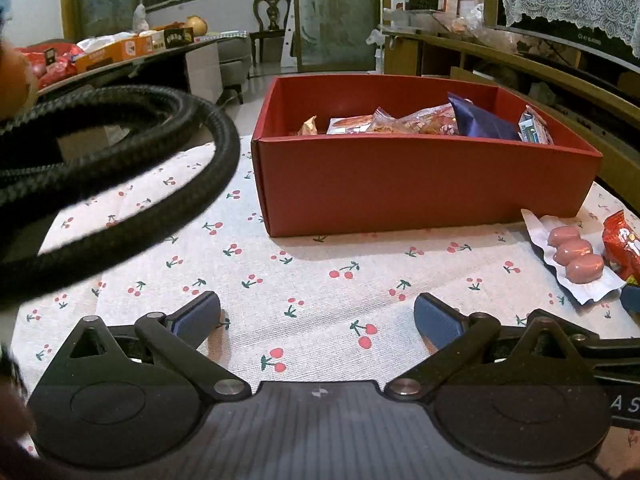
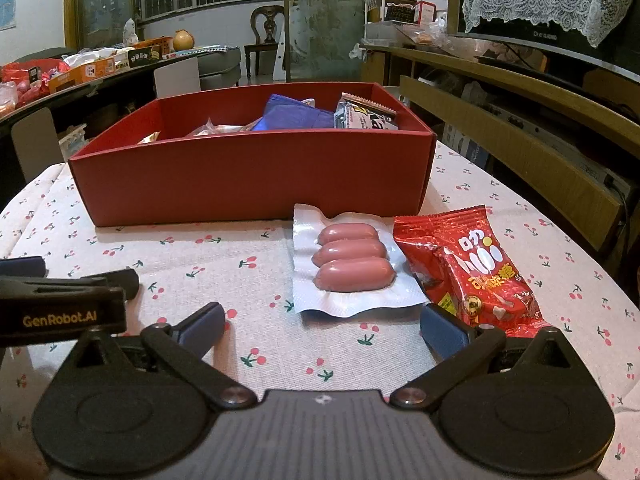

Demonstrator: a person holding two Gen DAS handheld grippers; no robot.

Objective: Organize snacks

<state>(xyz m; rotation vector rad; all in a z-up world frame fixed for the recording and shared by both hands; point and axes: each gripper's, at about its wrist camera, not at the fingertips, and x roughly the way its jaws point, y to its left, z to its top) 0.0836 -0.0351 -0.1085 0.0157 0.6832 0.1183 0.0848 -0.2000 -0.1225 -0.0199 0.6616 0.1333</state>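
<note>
A red box (image 1: 420,184) (image 2: 248,184) with several wrapped snacks inside, among them a blue packet (image 1: 482,120) (image 2: 296,114), stands on the cherry-print cloth. A sealed pack of three pink sausages (image 2: 350,258) (image 1: 574,256) lies in front of the box, with a red candy bag (image 2: 474,270) (image 1: 622,244) to its right. My right gripper (image 2: 322,326) is open and empty just before the sausage pack. My left gripper (image 1: 316,318) is open and empty over bare cloth, left of the sausages; it also shows in the right wrist view (image 2: 60,284).
A thick black cable (image 1: 132,168) loops at the left of the left wrist view. A table with boxes and red bags (image 2: 60,70) stands far left. A wooden bench or shelf (image 2: 520,144) runs along the right. The cloth-covered table edge (image 2: 624,304) curves at right.
</note>
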